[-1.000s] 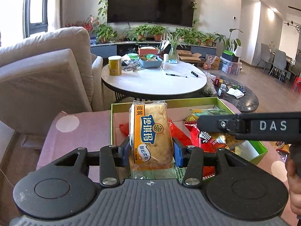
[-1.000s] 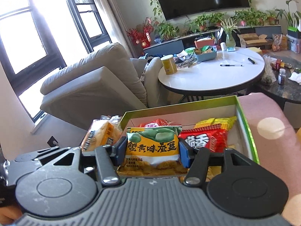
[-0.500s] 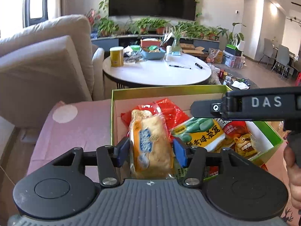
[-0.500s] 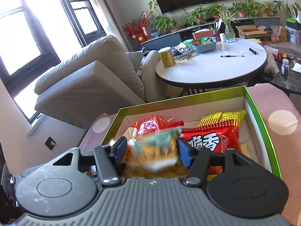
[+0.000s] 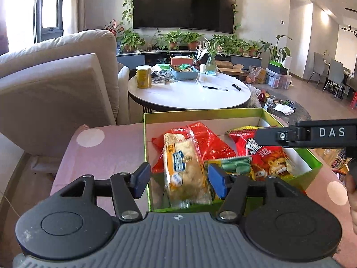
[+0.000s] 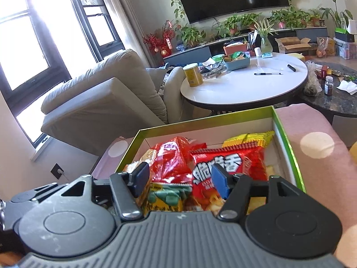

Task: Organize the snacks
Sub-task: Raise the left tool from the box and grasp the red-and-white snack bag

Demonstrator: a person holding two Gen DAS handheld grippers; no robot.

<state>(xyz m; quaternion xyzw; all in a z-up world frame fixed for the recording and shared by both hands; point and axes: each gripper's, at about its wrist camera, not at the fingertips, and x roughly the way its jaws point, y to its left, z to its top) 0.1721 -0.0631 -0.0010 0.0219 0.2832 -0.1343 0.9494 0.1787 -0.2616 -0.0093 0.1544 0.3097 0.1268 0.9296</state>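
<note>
A: Left wrist view first. What changed since a second ago?

B: The left claw (image 5: pixel 179 179) was clamped on the pastry packet (image 5: pixel 184 167); now its blue pads stand wide, and the packet leans inside the green box (image 5: pixel 200 112), free of both pads. Beside it lies the green pea bag (image 5: pixel 232 166), with the red chip bag (image 5: pixel 265 156) further right. The right tool's arm crosses above the box.

A: And the right wrist view?

B: Same story. The right claw (image 6: pixel 180 178) held that green pea bag (image 6: pixel 169 197) a second ago; now it is spread wide, and the bag lies in the box's near end, below the pads, against the red chip bag (image 6: pixel 225 167).

A: So what does that mean?

B: Both snacks are delivered. I'd judge both claws free to fetch the next items, if any remain outside the green box (image 6: pixel 287 147).
</note>
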